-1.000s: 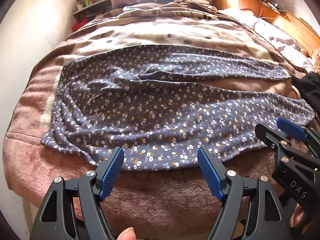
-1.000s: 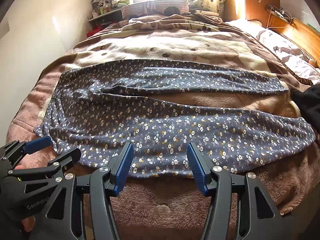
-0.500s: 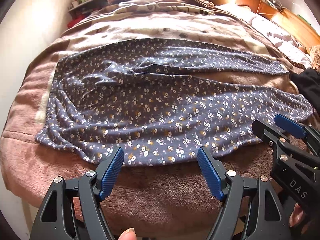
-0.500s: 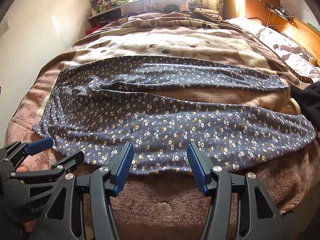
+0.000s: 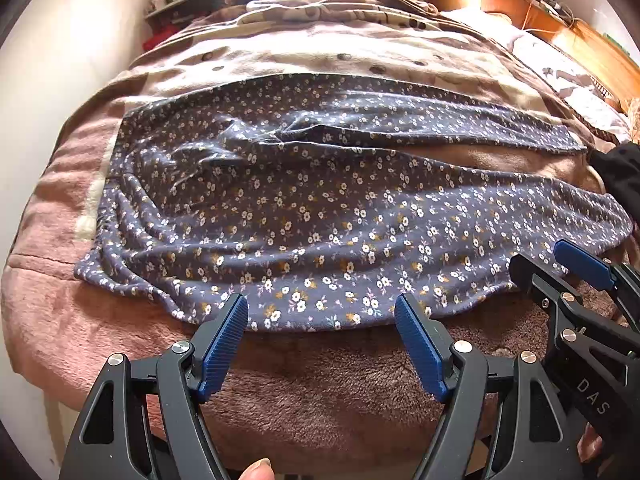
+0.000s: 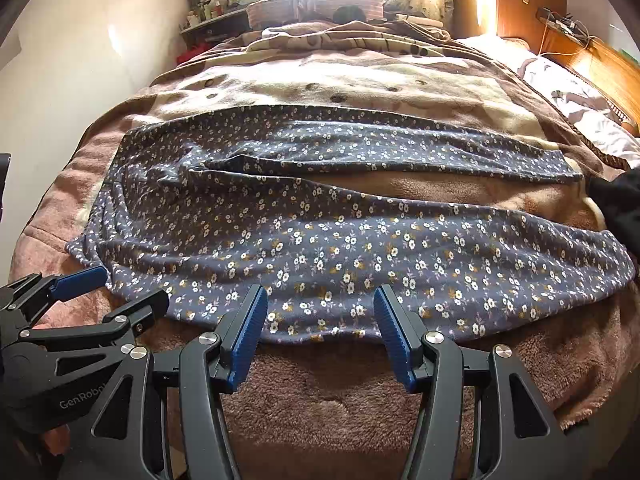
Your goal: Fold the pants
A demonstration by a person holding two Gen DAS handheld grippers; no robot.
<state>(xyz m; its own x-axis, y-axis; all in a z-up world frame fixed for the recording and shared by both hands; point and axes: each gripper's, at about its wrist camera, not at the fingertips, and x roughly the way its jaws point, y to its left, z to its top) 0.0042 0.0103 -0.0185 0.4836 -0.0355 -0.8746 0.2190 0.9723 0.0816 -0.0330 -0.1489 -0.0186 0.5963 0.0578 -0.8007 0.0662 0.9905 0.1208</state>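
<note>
Clearly nothing is gripped yet: the floral pants lie spread across the blanket near the bed's front edge, waistband left, legs parted toward the right. Both the left gripper and right gripper hover with fingers wide and empty over the near hem. Pinch that near leg's edge at two spread points, then carry it evenly onto the far leg.
</note>
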